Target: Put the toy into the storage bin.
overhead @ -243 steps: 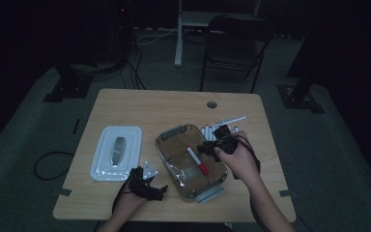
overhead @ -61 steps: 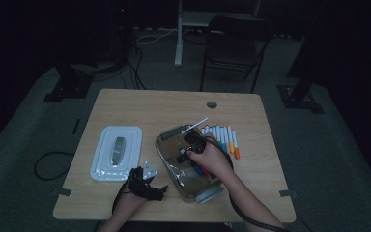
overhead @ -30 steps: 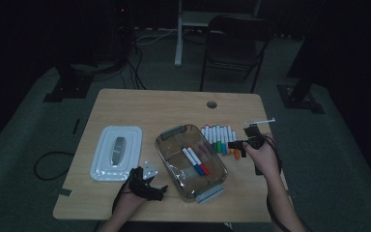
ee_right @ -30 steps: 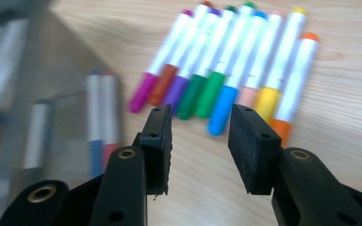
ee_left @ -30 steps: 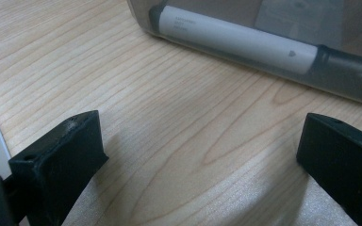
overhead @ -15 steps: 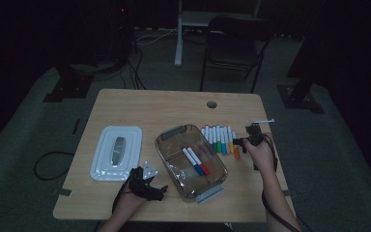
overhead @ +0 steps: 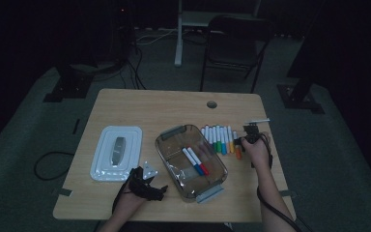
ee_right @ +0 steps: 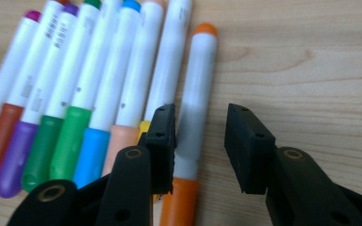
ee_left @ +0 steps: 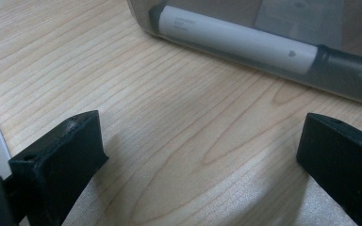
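Resting low on the counter (overhead: 125, 104) near its front edge, just left of the clear tray (overhead: 191, 161), the left claw (ee_left: 198, 155) is seen in its own view with jaws spread wide and nothing between them; it has kept its place since the earlier frames. Inside the tray, two markers, one blue-capped (overhead: 192, 161) and one red-capped (overhead: 199, 161), are now seen where only one lay eight seconds ago. Right of the tray, the right claw (ee_right: 199, 141) has been brought down onto the row of markers (overhead: 218, 138), the hand (overhead: 257, 151) lowered from its raised pose of a second ago. Its jaws have just been closing and now straddle the orange marker (ee_right: 192, 117), the outermost of the row, without yet pressing it. Left of the tray, the white lid (overhead: 117, 152) lies flat.
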A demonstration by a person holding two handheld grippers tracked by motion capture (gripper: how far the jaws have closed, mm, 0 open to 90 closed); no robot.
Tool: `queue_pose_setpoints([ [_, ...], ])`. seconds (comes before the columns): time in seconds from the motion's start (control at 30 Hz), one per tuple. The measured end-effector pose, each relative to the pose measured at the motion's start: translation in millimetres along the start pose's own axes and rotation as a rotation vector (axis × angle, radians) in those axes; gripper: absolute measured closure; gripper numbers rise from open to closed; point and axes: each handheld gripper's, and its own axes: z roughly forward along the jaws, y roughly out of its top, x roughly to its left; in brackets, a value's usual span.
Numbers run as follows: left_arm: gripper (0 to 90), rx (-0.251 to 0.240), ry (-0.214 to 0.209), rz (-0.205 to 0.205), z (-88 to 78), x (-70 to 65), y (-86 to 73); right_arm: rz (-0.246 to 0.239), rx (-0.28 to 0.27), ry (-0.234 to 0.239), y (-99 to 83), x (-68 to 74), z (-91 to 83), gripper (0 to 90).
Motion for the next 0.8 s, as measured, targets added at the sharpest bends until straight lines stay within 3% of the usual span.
queue_pose_setpoints([
  [0.13, 1.9, 0.0, 0.0, 0.0, 0.0, 0.0, 0.0, 0.001, 0.01, -0.025, 0.4, -1.8, 1.9, 70.7],
  [0.33, 1.9, 0.0, 0.0, -0.001, 0.0, -0.1, 0.0, 0.053, 0.009, -0.043, 0.3, -8.9, -2.3, 76.4],
  [0.53, 1.9, 0.0, 0.0, 0.0, 0.0, 0.0, 0.0, 0.076, 0.004, 0.009, 1.1, -8.8, -24.2, 76.5],
  [0.8, 1.9, 0.0, 0.0, 0.0, 0.0, 0.0, 0.0, 0.016, -0.052, 0.087, -0.6, 13.3, -72.0, 76.5],
])
